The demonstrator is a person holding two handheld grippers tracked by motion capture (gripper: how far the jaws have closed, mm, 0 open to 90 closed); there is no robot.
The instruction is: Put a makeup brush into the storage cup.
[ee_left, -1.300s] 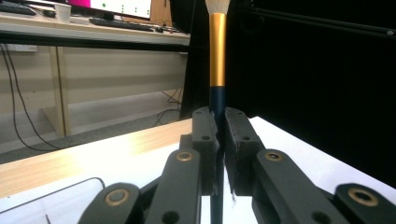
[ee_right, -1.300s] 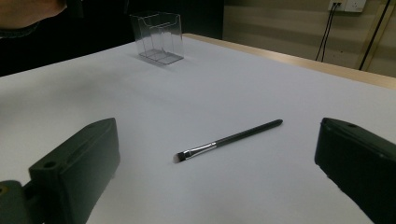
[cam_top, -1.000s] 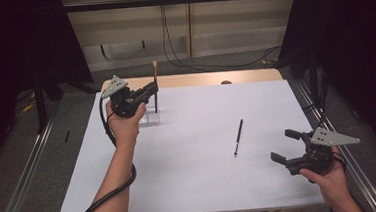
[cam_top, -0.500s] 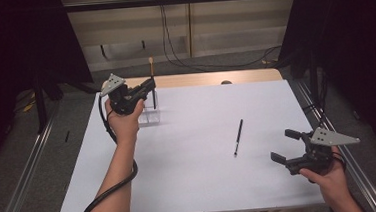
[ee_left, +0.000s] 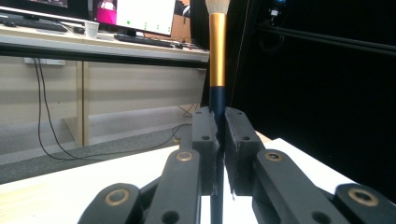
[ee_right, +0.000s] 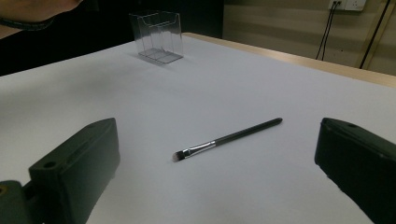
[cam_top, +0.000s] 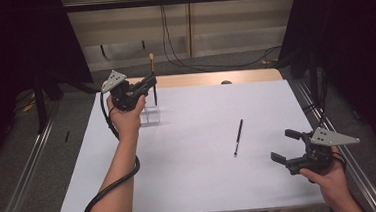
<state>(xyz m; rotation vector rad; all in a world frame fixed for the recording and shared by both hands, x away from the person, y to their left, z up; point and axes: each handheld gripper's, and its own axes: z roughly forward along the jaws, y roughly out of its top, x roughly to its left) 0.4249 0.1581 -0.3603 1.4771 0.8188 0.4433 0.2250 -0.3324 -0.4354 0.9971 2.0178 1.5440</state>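
I hold the gold-ferruled makeup brush (ee_left: pixel 217 70) upright in the clamped left gripper (cam_top: pixel 150 82) above the far-left clear organizer (ee_right: pixel 158 36); the right gripper (cam_top: pixel 285 147) waits wide open and empty, near the thin brush (ee_right: pixel 229 138) lying unplaced mid-table.

Your left gripper (ee_left: pixel 218 140) hides the middle of the brush (ee_left: pixel 217 56) between its jaws, and the bristle tip runs off the top edge of the left gripper view. In the high view your left hand (cam_top: pixel 126 118) covers part of the clear holder (cam_top: pixel 149 116) — whether the brush's lower end sits inside it or above it can't be told. The thin brush (cam_top: pixel 238 137) on the table is too small there to make out its bristles.
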